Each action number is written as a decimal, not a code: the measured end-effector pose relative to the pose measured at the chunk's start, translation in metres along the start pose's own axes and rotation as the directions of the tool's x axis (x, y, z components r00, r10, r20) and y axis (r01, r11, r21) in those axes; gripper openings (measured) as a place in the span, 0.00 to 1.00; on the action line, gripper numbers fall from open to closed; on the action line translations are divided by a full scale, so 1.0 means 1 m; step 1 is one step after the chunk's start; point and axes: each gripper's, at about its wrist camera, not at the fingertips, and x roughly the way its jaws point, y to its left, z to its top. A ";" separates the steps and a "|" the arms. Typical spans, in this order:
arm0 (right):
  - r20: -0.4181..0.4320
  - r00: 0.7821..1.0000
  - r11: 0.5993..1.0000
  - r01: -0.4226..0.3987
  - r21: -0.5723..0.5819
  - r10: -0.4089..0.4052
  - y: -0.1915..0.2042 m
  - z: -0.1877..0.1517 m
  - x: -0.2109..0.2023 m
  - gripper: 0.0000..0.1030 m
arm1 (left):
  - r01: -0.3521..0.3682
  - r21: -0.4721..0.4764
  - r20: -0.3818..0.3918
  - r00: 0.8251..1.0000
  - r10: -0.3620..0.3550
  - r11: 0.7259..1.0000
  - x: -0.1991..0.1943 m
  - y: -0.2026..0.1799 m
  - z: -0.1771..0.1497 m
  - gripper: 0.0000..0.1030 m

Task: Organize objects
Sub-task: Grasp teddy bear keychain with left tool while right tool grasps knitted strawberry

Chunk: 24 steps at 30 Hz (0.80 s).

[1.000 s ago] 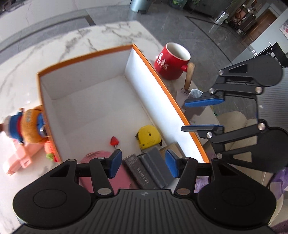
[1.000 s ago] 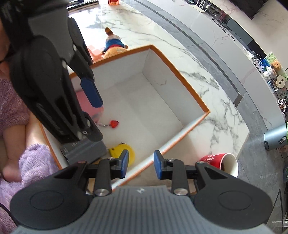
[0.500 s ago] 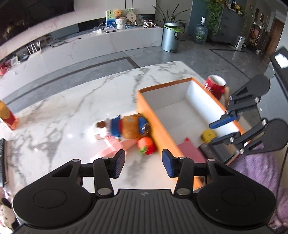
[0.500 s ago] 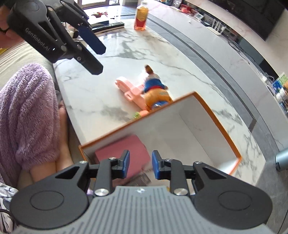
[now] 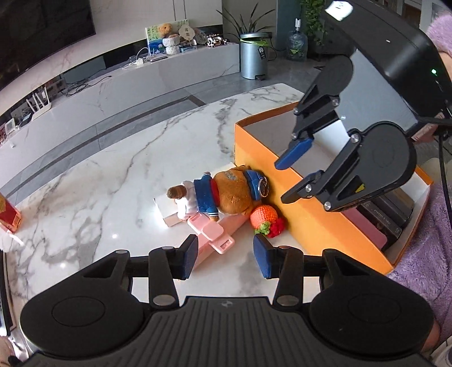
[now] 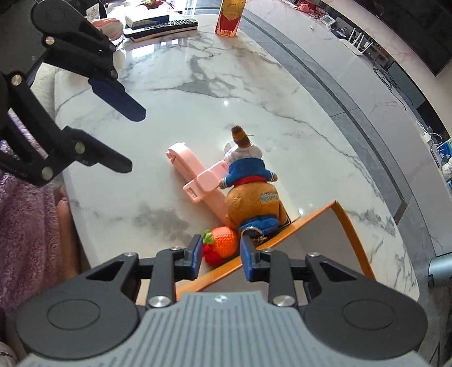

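Currently: knitted strawberry [image 6: 223, 245], soft, light; pinch its middle, just ahead of right gripper [image 6: 221, 254], jaws opening, empty.

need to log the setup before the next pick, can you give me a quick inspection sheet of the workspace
surface: white marble table, glossy, with grey veins.
job's things: orange box holding dark books and a pink item; outside against its wall lie a plush toy, a knitted orange fruit and a pink plastic piece.
clutter: red carton and remote controls at the table's far end.
grippers: left gripper open, empty, above the pink piece; right gripper opening, the knitted fruit seen between its fingers, not pressed.
cables: black cable running from the right gripper.
surroundings: low TV bench with router and wires, metal bin, plants.
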 end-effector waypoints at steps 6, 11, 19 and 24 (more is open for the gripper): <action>-0.073 0.997 0.998 -0.022 -0.054 0.018 -0.017 0.018 0.033 0.39 | -0.034 0.188 0.036 0.999 0.027 0.982 0.042 -0.008 0.005 0.50; -0.137 0.990 0.986 -0.041 -0.159 0.019 -0.020 0.021 0.053 0.41 | -0.064 0.362 0.036 0.998 0.054 0.930 0.075 -0.019 0.007 0.50; -0.138 0.990 0.970 -0.035 -0.242 0.002 -0.022 0.019 0.073 0.48 | -0.151 0.634 0.098 0.989 0.115 0.758 0.104 -0.040 -0.007 0.61; -0.120 0.992 0.972 -0.058 -0.226 0.031 -0.029 0.017 0.074 0.38 | -0.177 0.742 0.096 0.983 0.159 0.646 0.121 -0.052 -0.021 0.65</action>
